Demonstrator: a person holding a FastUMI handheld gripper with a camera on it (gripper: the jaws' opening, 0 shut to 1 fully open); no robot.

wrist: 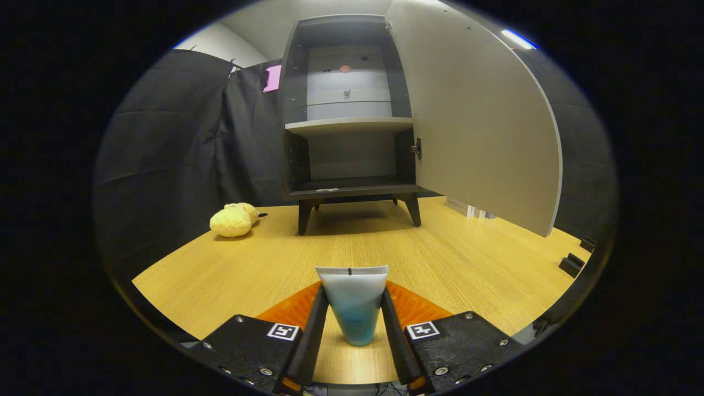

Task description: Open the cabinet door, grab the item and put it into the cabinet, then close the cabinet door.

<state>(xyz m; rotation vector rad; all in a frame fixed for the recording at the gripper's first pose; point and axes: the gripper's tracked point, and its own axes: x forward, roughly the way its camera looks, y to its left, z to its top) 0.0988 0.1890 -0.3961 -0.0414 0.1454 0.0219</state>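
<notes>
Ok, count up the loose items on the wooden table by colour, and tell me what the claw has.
Pale blue-white squeeze tube, gripped between the claw fingers: 1
Yellow plush toy, left of the dark grey cabinet: 1
Total: 2

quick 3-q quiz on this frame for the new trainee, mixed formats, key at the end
1. True or false: the cabinet door is closed.
2. What sits between the fingers of the gripper?
   A. a yellow plush toy
   B. a squeeze tube
   C. nothing
3. Fill in: the yellow plush toy lies on the wooden table, beside the cabinet's front ____ leg.

Key:
1. False. The door is swung wide open, and the middle shelf and the bottom compartment show.
2. B. The squeeze tube stands between the fingers, which press on both of its sides.
3. Left, as seen from the gripper.
</notes>
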